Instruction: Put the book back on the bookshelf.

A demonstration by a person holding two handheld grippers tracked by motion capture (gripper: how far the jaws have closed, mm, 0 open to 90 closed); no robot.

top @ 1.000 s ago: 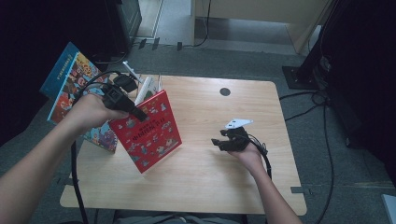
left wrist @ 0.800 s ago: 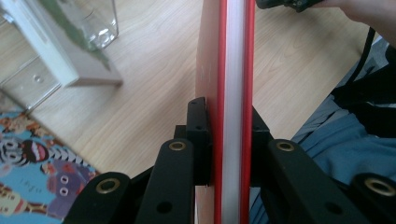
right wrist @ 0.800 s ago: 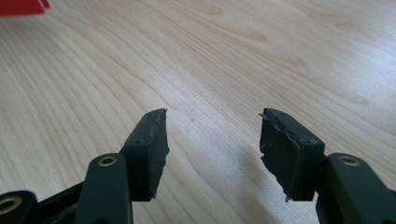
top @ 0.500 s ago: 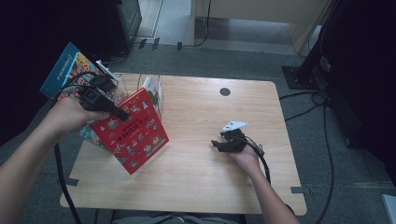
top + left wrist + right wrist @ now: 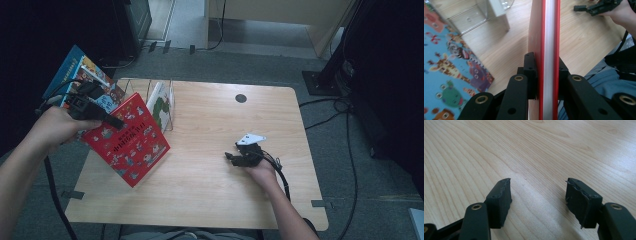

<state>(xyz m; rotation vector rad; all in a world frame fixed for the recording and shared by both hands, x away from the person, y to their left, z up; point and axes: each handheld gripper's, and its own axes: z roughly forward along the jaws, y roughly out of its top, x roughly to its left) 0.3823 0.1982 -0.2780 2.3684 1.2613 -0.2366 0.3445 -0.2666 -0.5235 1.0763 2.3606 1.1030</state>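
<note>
A red picture book [image 5: 131,142] hangs tilted above the table's left part, and my left gripper [image 5: 112,121] is shut on its upper edge. Seen edge-on in the left gripper view, the red book [image 5: 549,32] sits clamped between both jaws of the left gripper [image 5: 545,72]. My right gripper [image 5: 235,157] rests low on the wooden table [image 5: 220,195] at the right, open. Its jaws stand apart over bare wood in the right gripper view, right gripper [image 5: 537,195] holding nothing.
A wire book rack [image 5: 150,95] with a white-and-green book [image 5: 161,102] stands at the table's back left. A blue picture book [image 5: 75,75] lies past the left edge; blue book [image 5: 446,75] fills the left of the left gripper view. A round cable hole [image 5: 241,98] sits at the back.
My left gripper has carried the red book leftward and slightly toward the near edge, tilting it more. The right gripper has stayed almost in place.
</note>
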